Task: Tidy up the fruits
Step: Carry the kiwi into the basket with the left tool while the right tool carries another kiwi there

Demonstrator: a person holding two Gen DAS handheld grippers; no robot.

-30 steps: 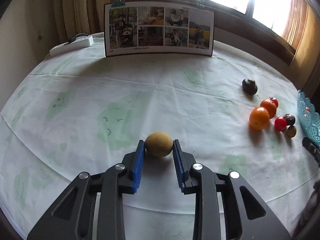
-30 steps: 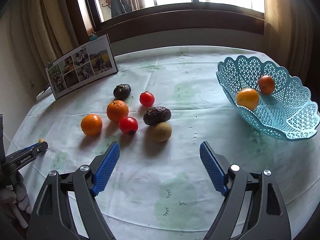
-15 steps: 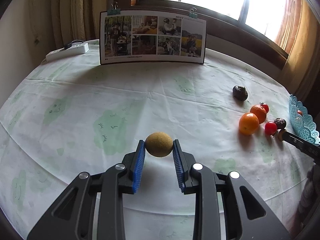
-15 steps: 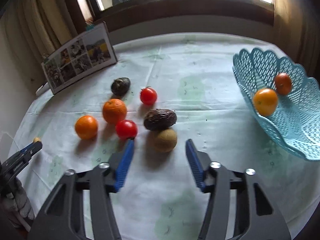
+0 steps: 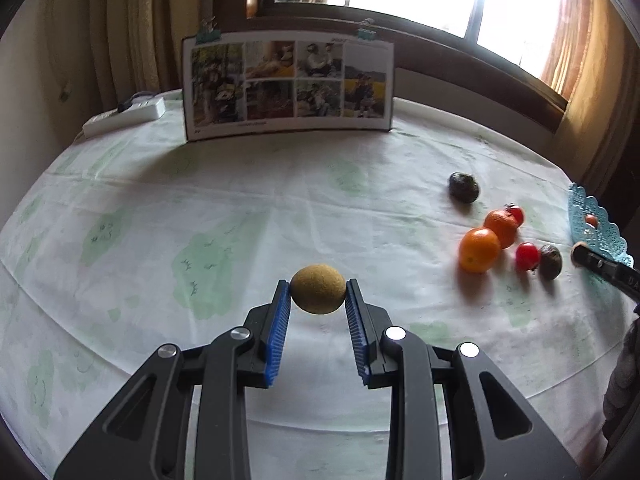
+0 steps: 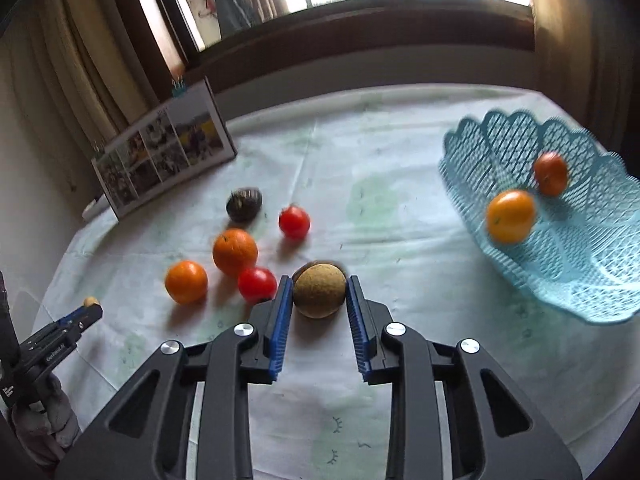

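Between the right gripper's (image 6: 319, 298) blue pads a fuzzy brown kiwi (image 6: 319, 290) is sitting, jaws just closing onto it; left gripper (image 5: 318, 300) is clamping a second kiwi (image 5: 318, 289) above the tablecloth (image 5: 200, 216). Lying loose (right view): two oranges (image 6: 235, 251), two tomatoes (image 6: 294, 222); the basket (image 6: 580, 248) is holding two fruits.

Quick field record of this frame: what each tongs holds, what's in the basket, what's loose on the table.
left tongs: shut on a kiwi
right tongs: just closed on a second kiwi
basket: one orange, one reddish fruit
loose on tablecloth: two oranges, two tomatoes, two dark fruits, one mostly hidden behind the right kiwi
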